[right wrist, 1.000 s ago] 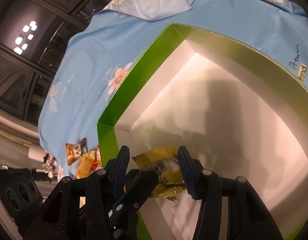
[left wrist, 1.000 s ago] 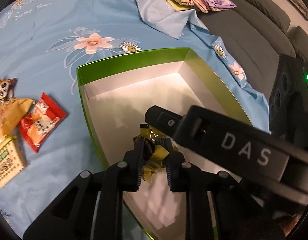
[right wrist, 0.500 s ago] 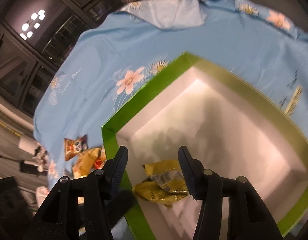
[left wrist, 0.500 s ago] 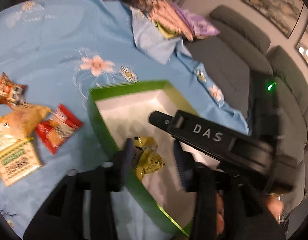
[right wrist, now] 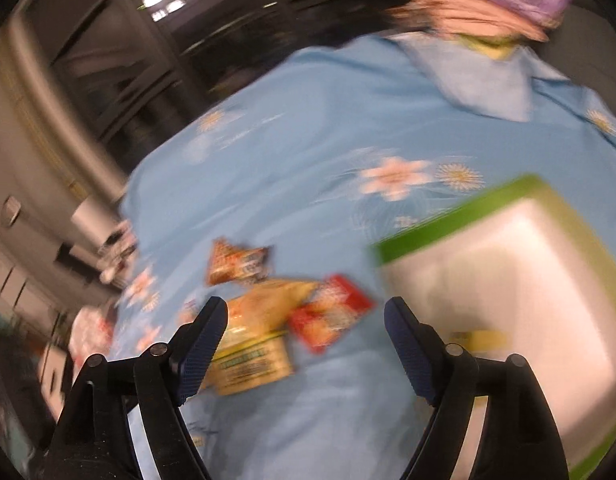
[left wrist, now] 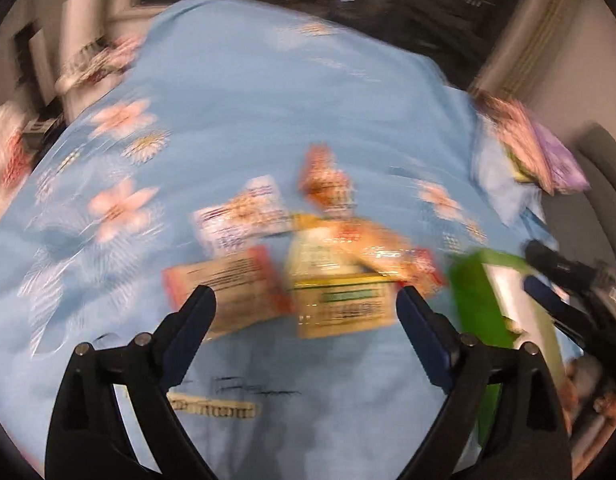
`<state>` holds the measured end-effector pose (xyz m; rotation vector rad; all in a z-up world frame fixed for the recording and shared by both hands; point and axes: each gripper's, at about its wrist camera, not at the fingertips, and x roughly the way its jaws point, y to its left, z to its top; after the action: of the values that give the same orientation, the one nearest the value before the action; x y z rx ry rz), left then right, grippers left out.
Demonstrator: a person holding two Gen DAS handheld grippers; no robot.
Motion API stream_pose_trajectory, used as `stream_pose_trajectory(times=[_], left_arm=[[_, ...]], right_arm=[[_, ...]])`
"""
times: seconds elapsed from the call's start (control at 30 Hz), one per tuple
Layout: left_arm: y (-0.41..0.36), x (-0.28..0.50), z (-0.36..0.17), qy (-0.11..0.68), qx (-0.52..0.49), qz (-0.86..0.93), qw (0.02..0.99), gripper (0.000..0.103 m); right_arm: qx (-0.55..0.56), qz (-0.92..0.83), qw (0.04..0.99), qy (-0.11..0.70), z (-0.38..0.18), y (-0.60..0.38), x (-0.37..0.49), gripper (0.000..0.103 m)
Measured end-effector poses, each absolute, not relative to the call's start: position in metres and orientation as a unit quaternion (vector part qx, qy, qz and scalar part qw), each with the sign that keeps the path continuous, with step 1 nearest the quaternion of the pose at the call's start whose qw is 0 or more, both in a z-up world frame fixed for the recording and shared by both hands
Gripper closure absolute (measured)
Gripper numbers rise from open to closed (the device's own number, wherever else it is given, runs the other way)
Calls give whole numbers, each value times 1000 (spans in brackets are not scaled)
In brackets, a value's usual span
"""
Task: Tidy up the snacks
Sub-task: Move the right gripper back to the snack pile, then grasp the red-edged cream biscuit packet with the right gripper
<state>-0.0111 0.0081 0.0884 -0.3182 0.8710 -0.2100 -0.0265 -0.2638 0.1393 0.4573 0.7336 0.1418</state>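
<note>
Both grippers, left gripper (left wrist: 304, 304) and right gripper (right wrist: 306, 316), opening, nothing between the fingers. Snack packets (left wrist: 340, 280) heaped on blue cloth (left wrist: 228, 100), left of green box (right wrist: 508, 280). Probably light, crinkly, slippery; best pinched at a sealed edge.

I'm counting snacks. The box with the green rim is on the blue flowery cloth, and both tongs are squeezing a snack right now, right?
Not quite. The left tongs and right tongs are opening with nothing between them, as both wrist views show. The green-rimmed box does sit on the blue flowery cloth.
</note>
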Motion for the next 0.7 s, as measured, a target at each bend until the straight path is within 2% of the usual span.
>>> stream_pose_trajectory(times=[0.2,0.5,0.7], left_arm=[[45,9,53,468,-183,-45,864,11],[46,26,24,510,-173,-41,842,13],[51,31,15,520,-180,-22,835,17]], right_arm=[[203,175,870,414,109,-188,13,21],[161,237,813,507,65,-107,67,22],[122,210,797,552,31,-90,85,32]])
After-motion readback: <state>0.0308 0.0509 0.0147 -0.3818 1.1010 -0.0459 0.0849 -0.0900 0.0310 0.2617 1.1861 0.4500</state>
